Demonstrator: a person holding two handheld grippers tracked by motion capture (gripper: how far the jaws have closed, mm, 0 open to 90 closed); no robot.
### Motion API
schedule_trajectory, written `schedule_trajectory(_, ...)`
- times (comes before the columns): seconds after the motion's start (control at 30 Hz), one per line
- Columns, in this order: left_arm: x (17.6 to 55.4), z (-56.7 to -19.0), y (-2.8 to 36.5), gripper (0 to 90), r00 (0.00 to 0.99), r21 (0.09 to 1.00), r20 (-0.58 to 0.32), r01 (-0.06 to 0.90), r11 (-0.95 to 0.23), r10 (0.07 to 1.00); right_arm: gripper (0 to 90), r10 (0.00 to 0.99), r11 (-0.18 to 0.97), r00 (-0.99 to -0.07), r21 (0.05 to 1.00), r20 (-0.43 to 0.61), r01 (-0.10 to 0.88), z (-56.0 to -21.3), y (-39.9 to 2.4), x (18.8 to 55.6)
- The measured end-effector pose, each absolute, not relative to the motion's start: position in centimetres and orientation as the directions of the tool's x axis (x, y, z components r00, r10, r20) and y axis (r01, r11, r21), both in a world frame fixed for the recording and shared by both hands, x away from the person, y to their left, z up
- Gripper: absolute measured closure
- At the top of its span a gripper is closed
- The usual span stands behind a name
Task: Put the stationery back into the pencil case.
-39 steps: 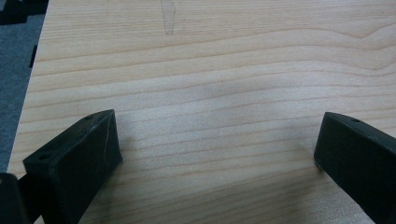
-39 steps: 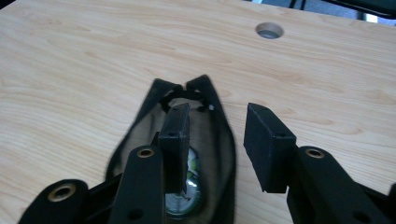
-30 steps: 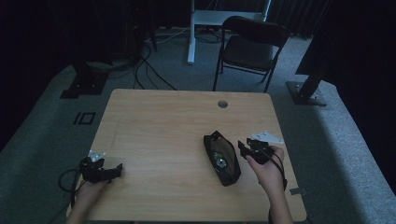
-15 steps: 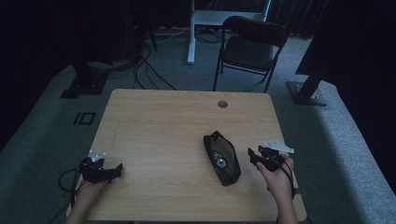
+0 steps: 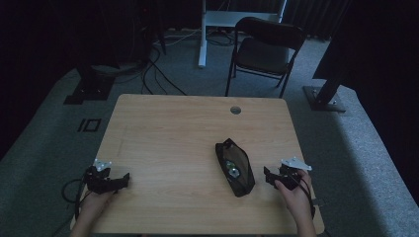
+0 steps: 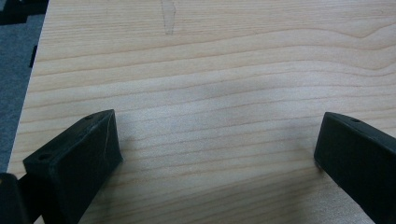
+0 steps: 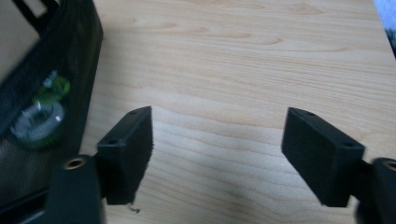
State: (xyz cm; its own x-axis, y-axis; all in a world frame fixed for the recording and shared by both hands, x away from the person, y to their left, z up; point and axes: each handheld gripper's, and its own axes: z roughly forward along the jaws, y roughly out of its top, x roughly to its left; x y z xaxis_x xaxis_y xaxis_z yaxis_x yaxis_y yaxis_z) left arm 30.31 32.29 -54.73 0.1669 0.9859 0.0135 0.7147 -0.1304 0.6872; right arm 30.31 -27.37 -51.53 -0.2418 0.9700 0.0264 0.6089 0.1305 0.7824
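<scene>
Black mesh pouch beside right gripper (jaws just opened, empty).

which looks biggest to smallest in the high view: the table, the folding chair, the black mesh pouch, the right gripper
1. table
2. folding chair, though it stands farther off, so it looks smaller than it is
3. black mesh pouch
4. right gripper, open beside the pouch
</scene>
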Motion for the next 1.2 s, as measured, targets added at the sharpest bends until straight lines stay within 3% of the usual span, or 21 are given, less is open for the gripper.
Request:
schedule_trajectory(0.4,30.3,-54.7,32.3,0.5,0.167,0.687,0.014,0.715,-0.130,0.986,16.8,0.941,0.228,-0.338,0.758,-0.010,0.611,-53.8,-28.0,29.4)
schedule_trajectory(0.73,30.3,-54.7,32.3,0.5,0.167,0.687,0.013,0.715,-0.130,0.986,16.4,0.945,0.250,-0.323,0.728,-0.041,0.638,-55.0,-29.0,28.7)
schedule_trajectory(1.2,30.3,-54.7,32.3,0.5,0.167,0.687,0.014,0.715,-0.130,0.986,13.4,0.961,0.181,-0.277,0.728,0.013,0.661,-55.3,-29.6,28.3)
